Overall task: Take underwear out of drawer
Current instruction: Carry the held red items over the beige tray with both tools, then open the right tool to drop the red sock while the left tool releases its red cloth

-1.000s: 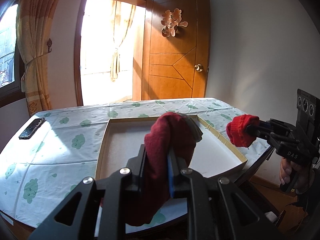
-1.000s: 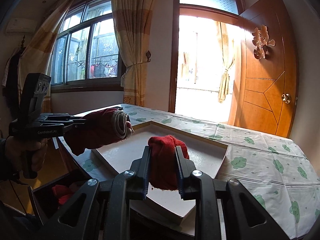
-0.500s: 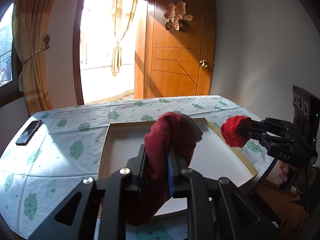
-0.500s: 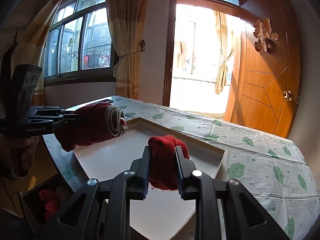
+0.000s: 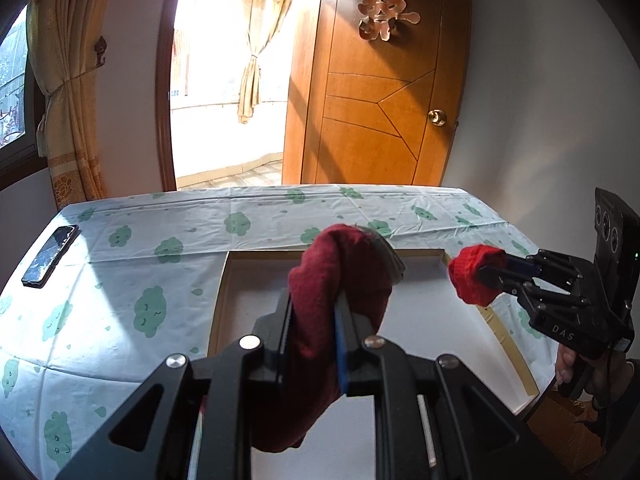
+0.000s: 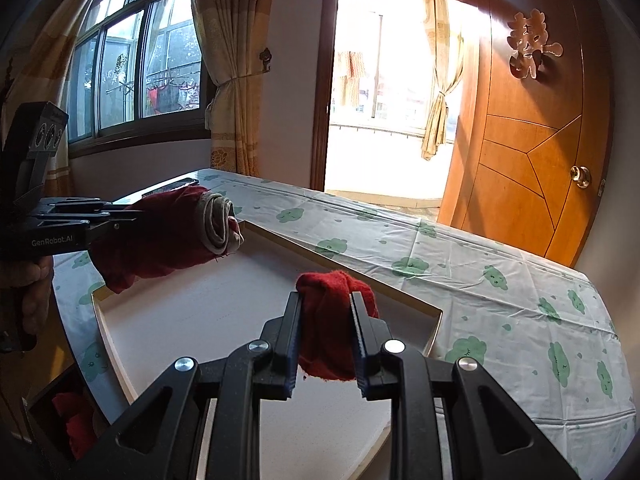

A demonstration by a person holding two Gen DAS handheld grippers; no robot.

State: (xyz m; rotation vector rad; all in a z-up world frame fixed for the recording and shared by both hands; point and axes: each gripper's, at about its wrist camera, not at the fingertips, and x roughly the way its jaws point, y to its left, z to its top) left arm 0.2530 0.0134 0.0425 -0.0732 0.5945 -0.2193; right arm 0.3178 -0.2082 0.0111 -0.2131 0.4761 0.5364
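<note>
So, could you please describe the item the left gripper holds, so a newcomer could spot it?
Start at the shallow white tray on the cloud-patterned tablecloth. Above it, the left gripper holds a dark maroon roll with a grey band; the neighbouring roll is smaller and bright red.

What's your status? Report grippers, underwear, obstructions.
Left gripper shut on dark red rolled underwear. Right gripper shut on bright red underwear. Both above white tray. Nothing in the way.

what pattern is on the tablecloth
Pale tablecloth with green cloud faces, clearest in the right wrist view.
</note>
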